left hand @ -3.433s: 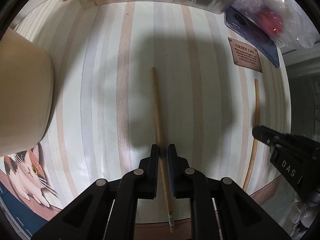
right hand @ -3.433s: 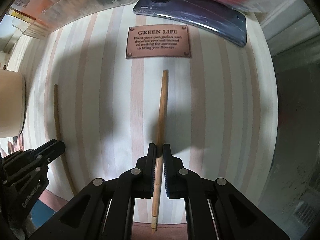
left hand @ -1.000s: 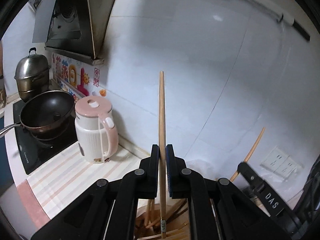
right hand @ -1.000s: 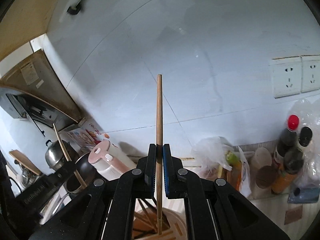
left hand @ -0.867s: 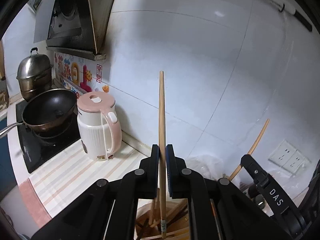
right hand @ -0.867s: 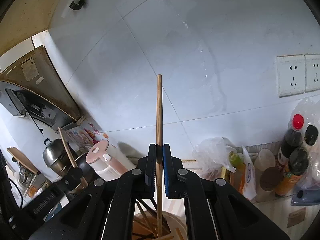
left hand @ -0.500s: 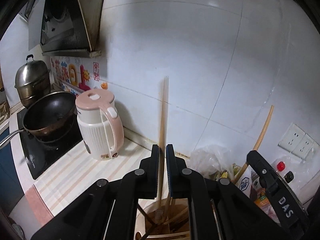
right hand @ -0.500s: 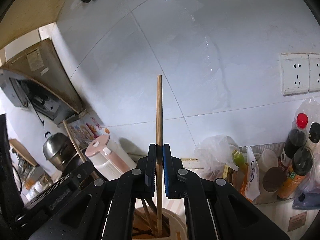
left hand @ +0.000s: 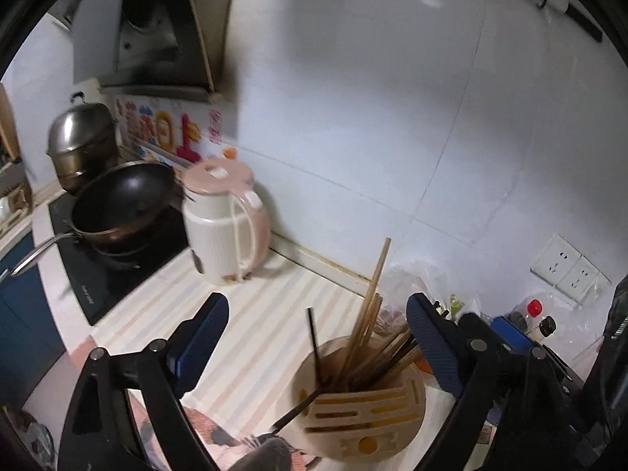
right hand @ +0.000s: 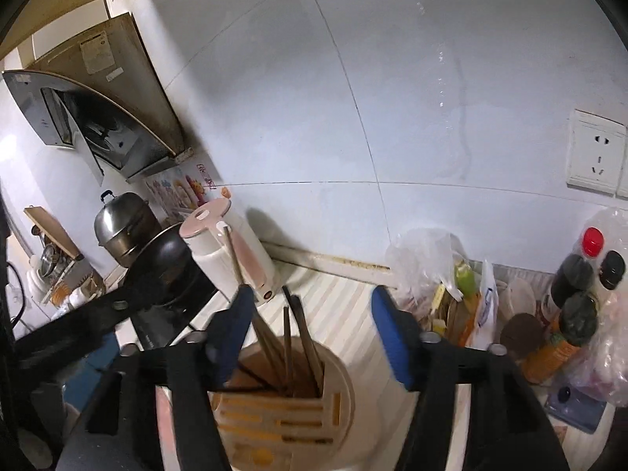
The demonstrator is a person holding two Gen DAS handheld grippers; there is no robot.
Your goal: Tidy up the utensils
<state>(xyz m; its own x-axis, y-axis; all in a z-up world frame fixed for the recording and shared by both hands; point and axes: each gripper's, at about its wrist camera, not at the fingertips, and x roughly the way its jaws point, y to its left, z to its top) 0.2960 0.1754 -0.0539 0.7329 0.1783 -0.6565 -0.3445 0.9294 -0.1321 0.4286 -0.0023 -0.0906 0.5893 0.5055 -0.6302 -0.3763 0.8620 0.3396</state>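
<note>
I am finishing the drop: the left gripper [left hand: 316, 337] and right gripper [right hand: 310, 333] have just been opening, both now wide and empty, the chopsticks [left hand: 367, 337] standing in the holder [left hand: 365, 412], so next I judge both must lift clear.

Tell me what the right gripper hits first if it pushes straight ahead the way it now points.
Probably the wooden chopsticks standing in the round utensil holder, which sit between the open jaws of the right gripper. Depth is unclear, so it may pass just above the holder's rim.
</note>
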